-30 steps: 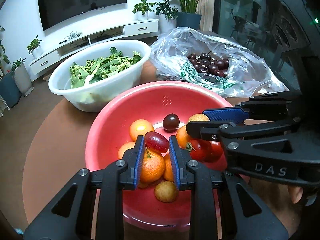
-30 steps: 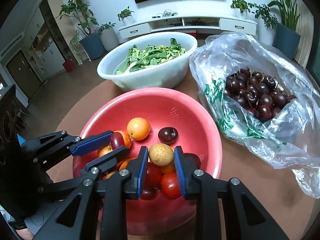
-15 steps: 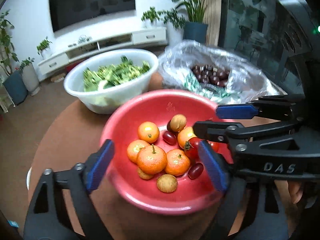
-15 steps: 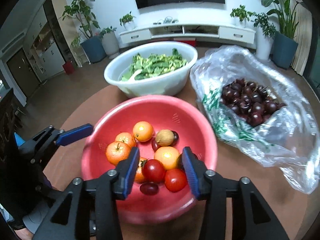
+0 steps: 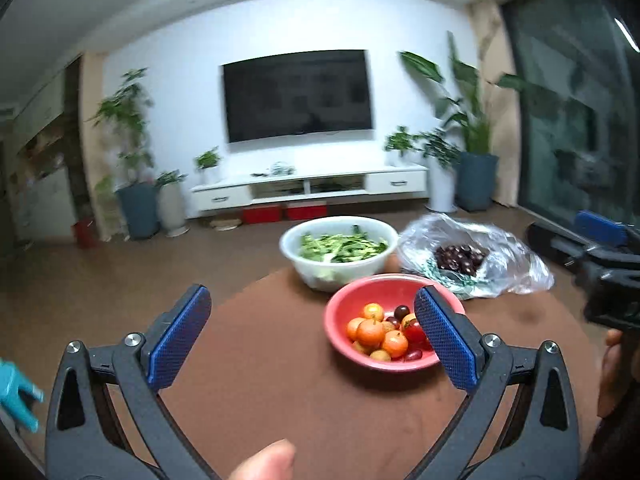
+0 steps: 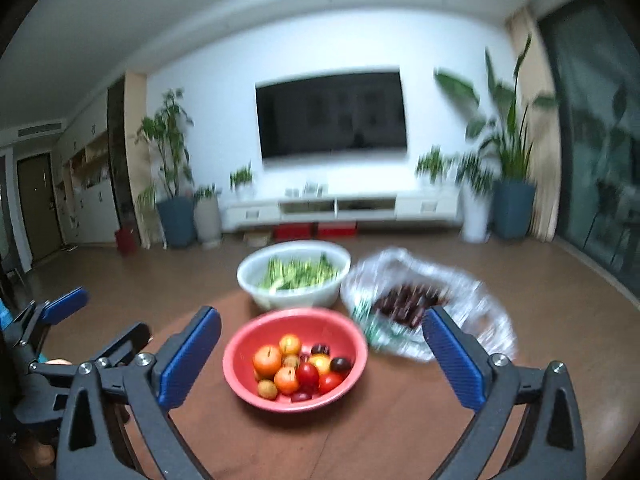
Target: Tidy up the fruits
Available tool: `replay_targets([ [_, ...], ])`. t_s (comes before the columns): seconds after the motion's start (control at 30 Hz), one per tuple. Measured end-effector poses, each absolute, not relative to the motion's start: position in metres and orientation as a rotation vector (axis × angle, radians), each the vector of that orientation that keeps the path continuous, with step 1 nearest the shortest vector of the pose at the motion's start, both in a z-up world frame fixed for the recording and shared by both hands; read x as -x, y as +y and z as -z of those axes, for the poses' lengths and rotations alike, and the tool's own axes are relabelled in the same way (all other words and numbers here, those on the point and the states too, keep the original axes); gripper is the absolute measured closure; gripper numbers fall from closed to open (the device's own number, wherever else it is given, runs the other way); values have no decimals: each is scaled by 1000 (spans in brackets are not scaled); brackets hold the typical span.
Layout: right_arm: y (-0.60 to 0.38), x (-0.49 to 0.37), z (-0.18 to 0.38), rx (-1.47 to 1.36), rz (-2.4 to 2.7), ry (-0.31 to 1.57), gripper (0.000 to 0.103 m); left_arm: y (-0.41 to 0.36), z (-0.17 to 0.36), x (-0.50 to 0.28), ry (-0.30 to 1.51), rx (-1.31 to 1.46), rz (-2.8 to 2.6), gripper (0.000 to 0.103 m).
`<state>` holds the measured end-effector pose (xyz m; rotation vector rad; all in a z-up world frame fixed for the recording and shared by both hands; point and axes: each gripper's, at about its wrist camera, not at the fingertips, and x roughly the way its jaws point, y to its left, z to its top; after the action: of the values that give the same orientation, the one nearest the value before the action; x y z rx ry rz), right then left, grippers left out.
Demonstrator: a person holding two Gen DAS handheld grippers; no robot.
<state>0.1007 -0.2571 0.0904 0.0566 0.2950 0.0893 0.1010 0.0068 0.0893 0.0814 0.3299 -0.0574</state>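
A red bowl (image 5: 352, 300) (image 6: 240, 344) sits on the round brown table (image 5: 260, 380) and holds several oranges, tomatoes, dark cherries and small tan fruits. My left gripper (image 5: 312, 336) is wide open and empty, held back from the bowl on its near left. My right gripper (image 6: 320, 360) is wide open and empty, held back in front of the bowl. Each gripper also shows at the edge of the other's view: the right one (image 5: 600, 240), the left one (image 6: 64, 308).
A white bowl (image 5: 340, 268) (image 6: 292, 300) of green vegetables stands behind the red bowl. A clear plastic bag (image 5: 516, 256) (image 6: 480, 312) of dark cherries lies to the right of it. A thumb (image 5: 264, 460) shows at the bottom. Beyond the table are floor, TV wall and potted plants.
Both grippers opened wide, letting go of a red fruit and a tan fruit, which now lie in the red bowl. Both then pulled up and back from the bowl.
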Motion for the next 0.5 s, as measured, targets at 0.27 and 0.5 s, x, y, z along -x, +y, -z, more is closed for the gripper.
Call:
replay_targets([
  [0.27,-245,-35,-116,5,-38,284,0,17,-78,-57,522,-40,-1,0],
  [0.5,-253,-17,-86,-69,-10,475,0,10,-50,-23,618,-34,11,0],
])
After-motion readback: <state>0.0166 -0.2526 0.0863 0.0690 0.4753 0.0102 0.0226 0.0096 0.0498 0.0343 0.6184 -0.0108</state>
